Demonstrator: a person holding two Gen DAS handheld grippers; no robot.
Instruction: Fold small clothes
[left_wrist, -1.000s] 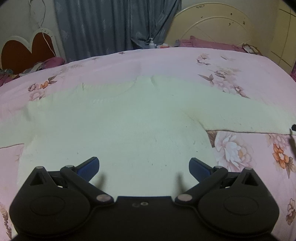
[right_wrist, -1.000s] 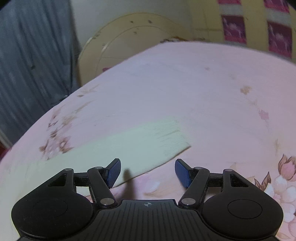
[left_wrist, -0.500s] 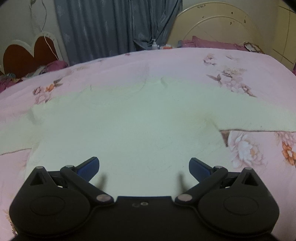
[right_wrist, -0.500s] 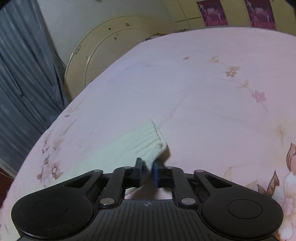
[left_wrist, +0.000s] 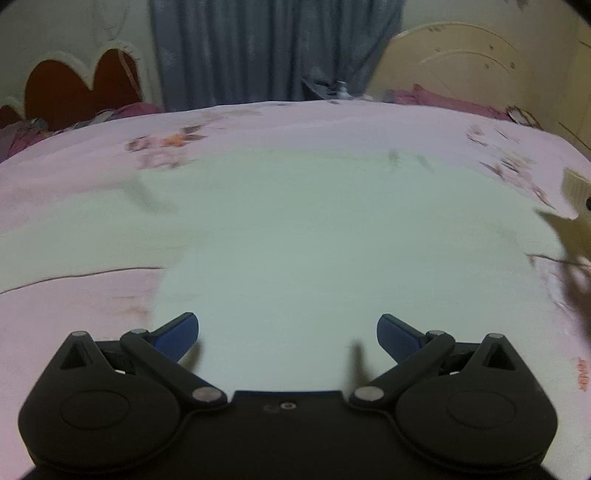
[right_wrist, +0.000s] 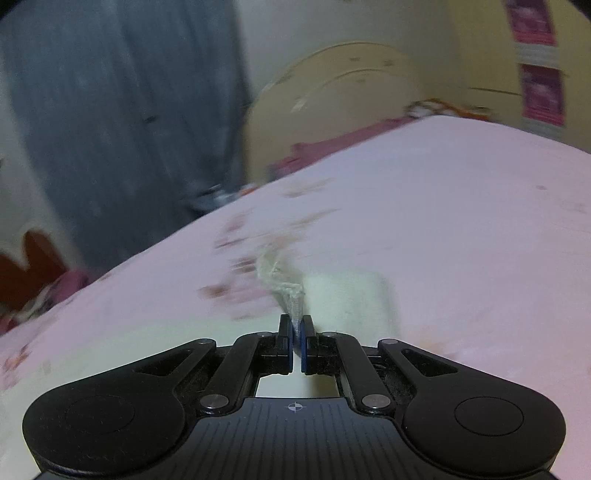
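A pale cream knitted sweater (left_wrist: 295, 236) lies spread flat on the pink floral bedspread (left_wrist: 74, 302). My left gripper (left_wrist: 288, 332) is open and empty, hovering low over the sweater's lower body. My right gripper (right_wrist: 296, 332) is shut on the ribbed cuff of the sweater's sleeve (right_wrist: 291, 295) and holds it lifted off the bed; the sleeve (right_wrist: 347, 291) hangs bunched beyond the jaws. In the left wrist view the lifted cuff (left_wrist: 574, 188) shows at the far right edge.
A cream headboard (left_wrist: 461, 70) and a dark pink pillow (left_wrist: 454, 99) stand at the bed's far end. A grey curtain (left_wrist: 273, 48) hangs behind. A red heart-shaped piece (left_wrist: 81, 88) stands at the back left.
My right gripper, shut on the sleeve cuff, has lifted it off the bed and carried it leftward. My left gripper has shifted left over the sweater, still open.
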